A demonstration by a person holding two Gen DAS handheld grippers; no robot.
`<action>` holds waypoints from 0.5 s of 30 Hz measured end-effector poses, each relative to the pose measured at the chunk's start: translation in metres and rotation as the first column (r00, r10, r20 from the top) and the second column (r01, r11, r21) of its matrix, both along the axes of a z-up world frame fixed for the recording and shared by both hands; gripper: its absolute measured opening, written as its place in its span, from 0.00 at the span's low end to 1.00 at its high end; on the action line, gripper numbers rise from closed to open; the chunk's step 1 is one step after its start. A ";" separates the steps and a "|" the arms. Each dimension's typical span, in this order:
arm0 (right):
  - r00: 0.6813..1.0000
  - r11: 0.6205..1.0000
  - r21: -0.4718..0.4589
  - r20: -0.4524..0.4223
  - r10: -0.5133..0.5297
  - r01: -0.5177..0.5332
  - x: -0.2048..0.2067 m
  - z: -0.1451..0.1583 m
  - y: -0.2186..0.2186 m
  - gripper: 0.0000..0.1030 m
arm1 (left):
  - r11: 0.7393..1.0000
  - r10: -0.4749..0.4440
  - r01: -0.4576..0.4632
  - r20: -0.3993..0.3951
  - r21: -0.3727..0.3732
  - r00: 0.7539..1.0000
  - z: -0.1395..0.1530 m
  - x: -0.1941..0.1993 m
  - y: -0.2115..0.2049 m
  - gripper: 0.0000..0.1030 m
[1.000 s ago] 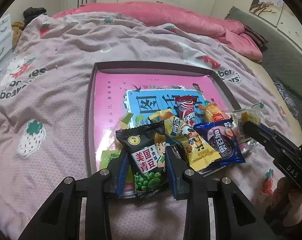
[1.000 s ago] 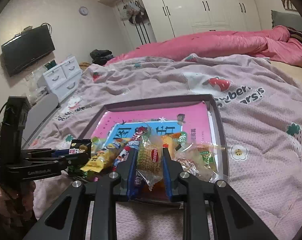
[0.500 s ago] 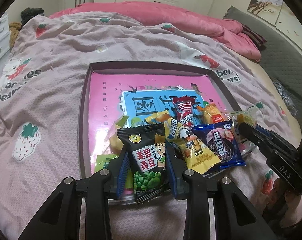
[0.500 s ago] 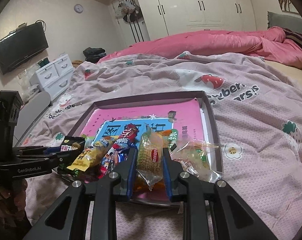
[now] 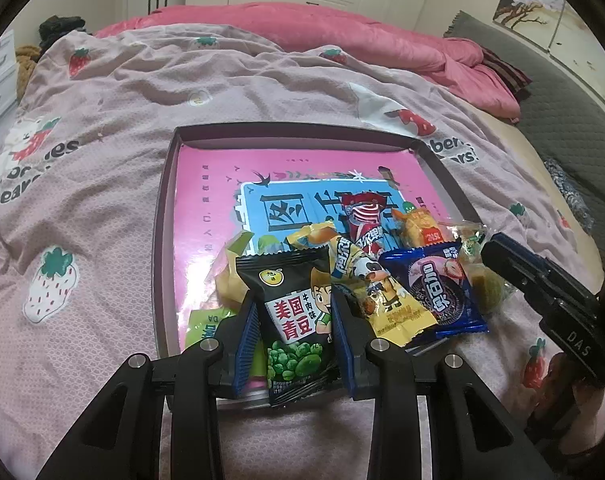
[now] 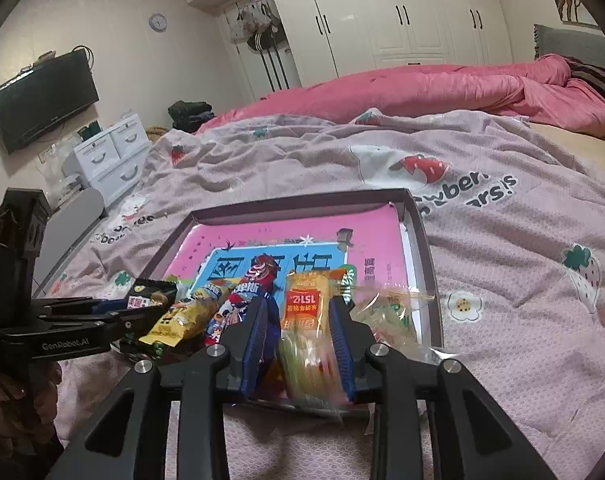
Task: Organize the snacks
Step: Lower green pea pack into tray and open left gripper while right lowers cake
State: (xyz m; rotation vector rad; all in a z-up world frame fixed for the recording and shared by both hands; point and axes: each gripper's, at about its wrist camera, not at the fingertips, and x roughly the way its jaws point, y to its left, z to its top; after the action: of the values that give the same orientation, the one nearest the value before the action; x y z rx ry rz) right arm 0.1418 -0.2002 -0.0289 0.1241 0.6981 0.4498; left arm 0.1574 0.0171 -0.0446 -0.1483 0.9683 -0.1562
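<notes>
Quilted strawberry bedspread (image 5: pixel 102 184); left gripper (image 5: pixel 294 344) pinches glossy pea packet (image 5: pixel 298 320), right gripper (image 6: pixel 302 340) crinkly cracker packet (image 6: pixel 306 320)

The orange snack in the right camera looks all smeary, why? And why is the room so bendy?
Right wrist view: the orange snack packet, between the right gripper fingers, is sharp at the top and motion-blurred at the bottom; the fisheye lens bows the wardrobe. Left wrist view: the green pea packet in the left gripper is crisp, and dark corners ring the picture.
</notes>
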 end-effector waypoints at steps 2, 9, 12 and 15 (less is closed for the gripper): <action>1.000 1.000 0.004 0.000 -0.002 0.002 -0.001 0.000 -0.001 0.37 | 1.000 -0.003 0.003 0.002 0.002 1.000 0.001 0.000 -0.001 0.35; 1.000 1.000 0.003 -0.002 -0.003 0.003 0.000 0.001 -0.002 0.37 | 1.000 -0.006 0.006 -0.003 0.006 1.000 0.002 -0.001 -0.001 0.35; 1.000 1.000 0.001 0.002 -0.008 0.008 -0.001 0.002 -0.003 0.37 | 1.000 -0.006 0.006 -0.004 0.005 1.000 0.002 -0.002 -0.001 0.36; 1.000 1.000 0.004 0.003 -0.018 0.018 -0.001 0.003 -0.006 0.37 | 1.000 -0.007 0.007 0.001 0.004 1.000 0.003 -0.002 -0.001 0.38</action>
State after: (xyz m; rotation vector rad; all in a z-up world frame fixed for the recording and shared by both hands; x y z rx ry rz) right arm 0.1406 -0.2058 -0.0262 0.1336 0.6920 0.4343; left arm 0.1551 0.0161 -0.0411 -0.1408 0.9677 -0.1604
